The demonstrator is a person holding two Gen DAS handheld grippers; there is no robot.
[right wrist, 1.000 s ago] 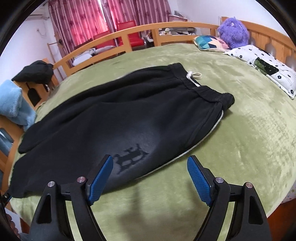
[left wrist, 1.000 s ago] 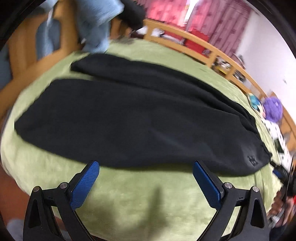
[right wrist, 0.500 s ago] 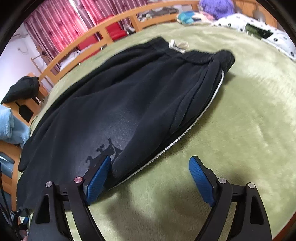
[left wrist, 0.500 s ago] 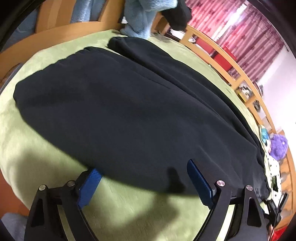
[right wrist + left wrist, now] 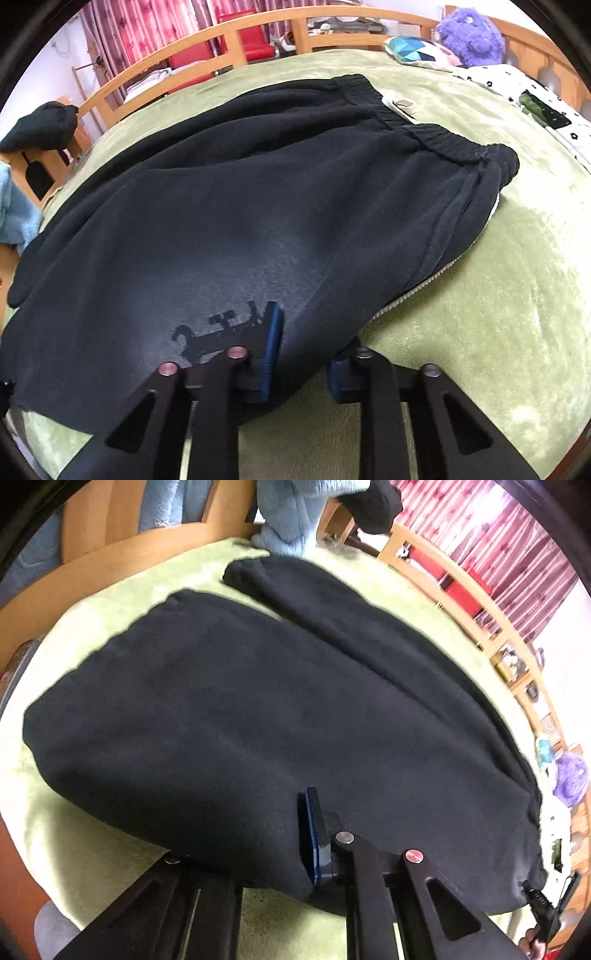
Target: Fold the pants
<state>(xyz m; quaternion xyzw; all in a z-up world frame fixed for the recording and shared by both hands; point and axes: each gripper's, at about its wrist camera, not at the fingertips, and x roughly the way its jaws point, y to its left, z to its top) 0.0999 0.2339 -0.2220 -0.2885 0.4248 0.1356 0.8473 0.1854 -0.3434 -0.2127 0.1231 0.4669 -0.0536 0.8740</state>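
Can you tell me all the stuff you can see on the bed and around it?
pants: one, black, spread flat on the blanket
blanket: one, green, covering the bed
bed rail: one, wooden, around the far edge
plush toy: one, purple, far right corner
pillow: one, teal patterned, beside the plush toy
curtains: pink-red, behind the rail
left gripper: black with blue pads, jaws shut on the pants' near edge
right gripper: black with blue pads, jaws shut on the pants' near edge

left gripper point(image 5: 255, 843) left finger: buried under the pants point(image 5: 258, 709)
right gripper point(image 5: 301, 352) right pad: mostly covered by the pants' point(image 5: 240, 206) edge
pants' far leg end: cut off at the right view's left border
shelf items point(image 5: 511, 662): too small to identify
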